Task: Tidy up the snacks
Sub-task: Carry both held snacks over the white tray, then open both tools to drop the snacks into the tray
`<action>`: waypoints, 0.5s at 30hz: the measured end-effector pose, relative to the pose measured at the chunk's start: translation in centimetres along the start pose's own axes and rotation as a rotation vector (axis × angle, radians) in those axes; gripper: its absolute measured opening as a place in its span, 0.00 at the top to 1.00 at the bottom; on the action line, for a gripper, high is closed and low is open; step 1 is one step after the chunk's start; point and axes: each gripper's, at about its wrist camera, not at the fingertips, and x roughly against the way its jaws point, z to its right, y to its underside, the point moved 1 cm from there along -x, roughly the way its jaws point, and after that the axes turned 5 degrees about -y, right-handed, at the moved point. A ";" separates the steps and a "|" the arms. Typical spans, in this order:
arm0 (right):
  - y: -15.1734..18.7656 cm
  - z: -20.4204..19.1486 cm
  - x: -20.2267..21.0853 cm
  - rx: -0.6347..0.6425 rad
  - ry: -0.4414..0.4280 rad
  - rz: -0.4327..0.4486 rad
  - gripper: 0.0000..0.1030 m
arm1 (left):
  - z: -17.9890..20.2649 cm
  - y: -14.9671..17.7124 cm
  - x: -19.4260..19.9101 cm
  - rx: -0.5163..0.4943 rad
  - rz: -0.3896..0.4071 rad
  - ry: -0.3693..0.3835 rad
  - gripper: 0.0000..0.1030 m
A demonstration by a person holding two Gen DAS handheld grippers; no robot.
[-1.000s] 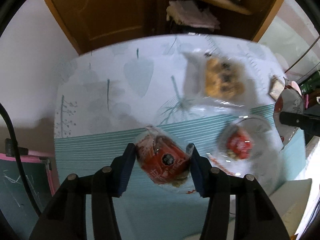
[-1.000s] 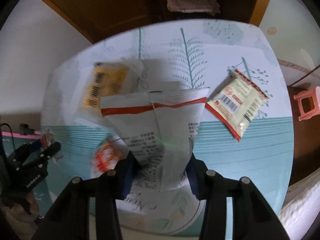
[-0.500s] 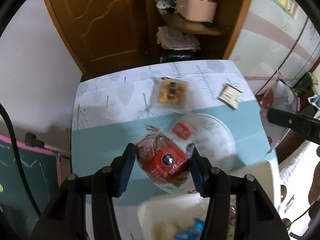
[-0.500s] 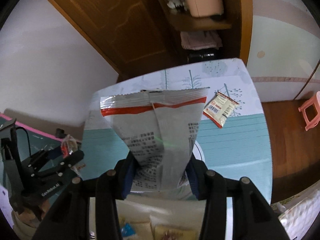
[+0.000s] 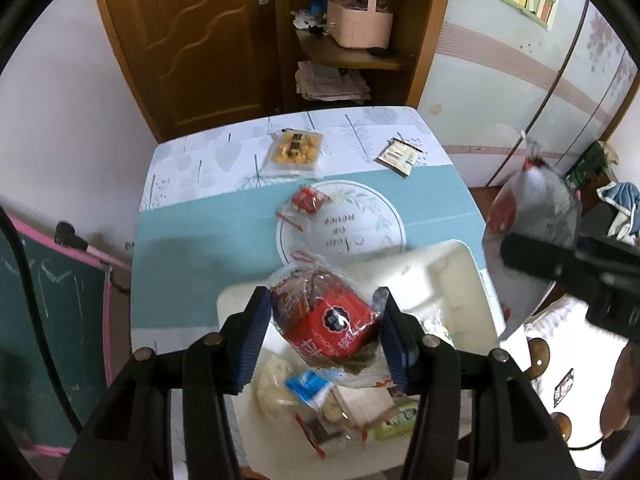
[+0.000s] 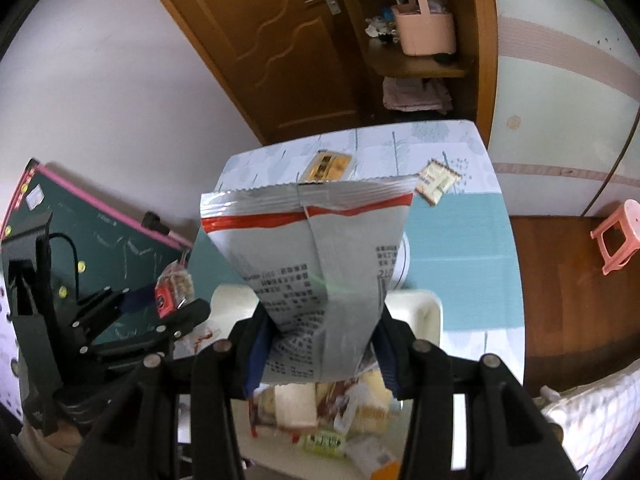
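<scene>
While both grippers hang above the white tray, the scene reads as follows.

Left gripper (image 5: pixel 325 330): its jaws are closed partway onto a clear-wrapped red snack pack (image 5: pixel 334 326), which is pinched between the blue pads and held off the bench.
Right gripper (image 6: pixel 320 350): its jaws clamp the lower part of a large silver bag (image 6: pixel 316 264) with a red stripe; the bag stands upright above the jaws.
White tray (image 5: pixel 460 276): sits at the near edge of the bench, beneath both held packs; several small snack packets (image 5: pixel 320 394) lie heaped in its near part.
Bench (image 5: pixel 192 276): covered with a teal and white patterned cloth.
Yellow biscuit pack (image 5: pixel 296 151): lies near the far edge of the bench.
Cream sachet (image 5: pixel 400 155): lies near the far right corner of the bench.
Small red packet (image 5: pixel 309 200): rests mid-bench on the rim of a round white printed circle (image 5: pixel 360 220).
Pink basket (image 5: pixel 360 20): stands on a shelf beyond the bench.
</scene>
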 end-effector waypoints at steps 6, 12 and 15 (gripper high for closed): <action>3.0 -0.6 -0.3 0.020 0.006 -0.050 0.55 | 0.7 2.6 0.5 0.023 -0.007 -0.030 0.50; 5.4 -0.5 -1.7 0.036 0.021 -0.111 0.55 | 1.3 4.4 -0.4 0.013 -0.047 -0.055 0.50; 6.1 -0.4 -2.3 0.035 0.032 -0.135 0.54 | 1.8 5.0 -0.9 0.009 -0.065 -0.060 0.50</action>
